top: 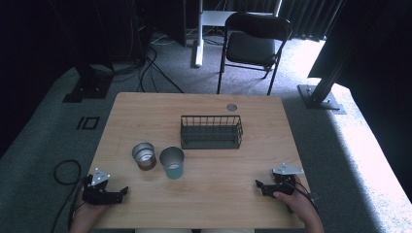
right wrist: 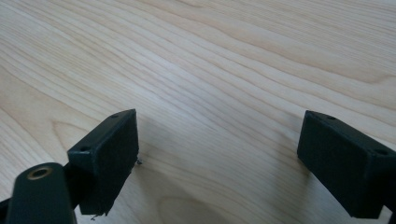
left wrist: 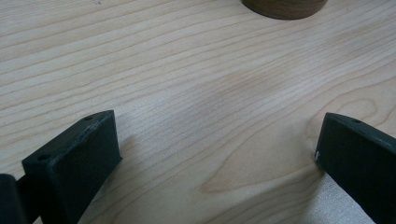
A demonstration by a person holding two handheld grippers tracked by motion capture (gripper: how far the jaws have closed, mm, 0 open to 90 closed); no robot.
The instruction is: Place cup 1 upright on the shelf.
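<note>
Wooden tabletop (top: pixel 204 194) is carrying the left tongs (top: pixel 116 193), lying gaping and empty, aiming toward 1 o'clock at the brown cup (top: pixel 144 156), teal cup (top: pixel 172 163) and wire basket (top: pixel 211 131). Right tongs (top: pixel 260 187) are likewise lying spread, empty. Cup contents are staying hard to judge.

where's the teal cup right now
In the high view the teal cup stands upright left of the table's centre, just right of the brown metal cup and in front of the wire basket.
</note>
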